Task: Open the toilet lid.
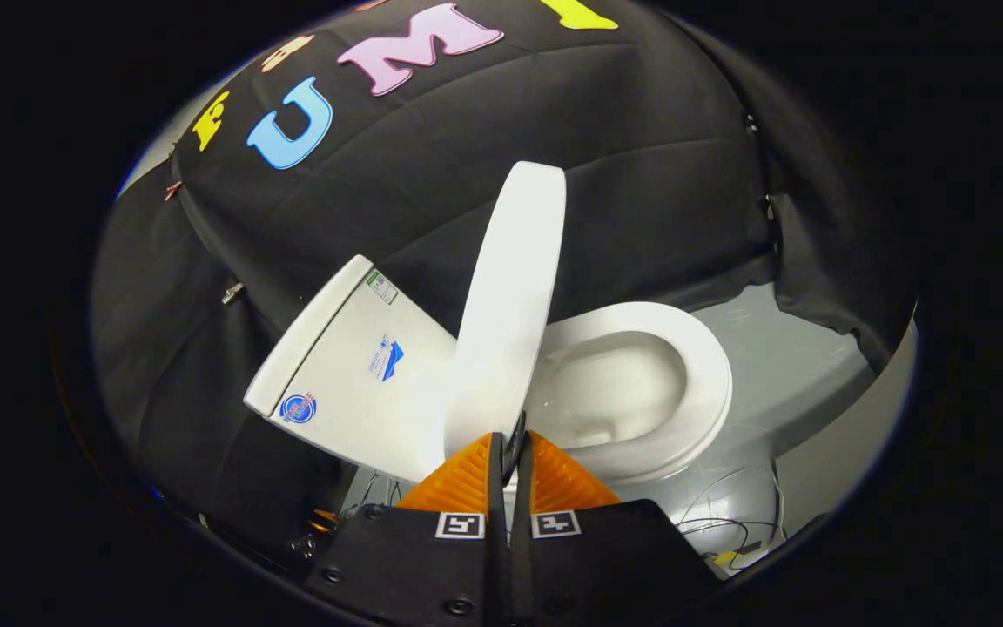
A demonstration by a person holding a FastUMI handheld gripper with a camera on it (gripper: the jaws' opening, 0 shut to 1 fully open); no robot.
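**Gripper view: lid raised, fingers nearly closed at its edge**

Gripper view takes in the toilet tilted across the scene, in front of the booth's black cloth wall (641,174), standing on a pale grey floor (780,366). Largest of its parts is the white cistern (353,366), lying to one side of the fingers and beyond them. Next comes the toilet lid (506,313), standing up off the bowl, seen almost edge-on, its lower end just ahead of the fingertips. On its far side the seat (693,383) lies down around the open bowl (615,383).

By the look of it, the lifting is largely done: the lid is well clear of the seat. What remains, I judge, is to tip it back until it rests by the cistern, then let go without it dropping forward.

The gripper (512,453) has its fingers drawn almost together, a thin slit between them. The lid's edge meets that slit, but whether both fingers actually pinch it I cannot tell.

Hidden: the hinge, the lid's lowest edge behind the fingers, and the toilet's base. Small things last: loose wires (728,522) trail on the floor near the foot, and the stickers on the cistern are too small to make out.
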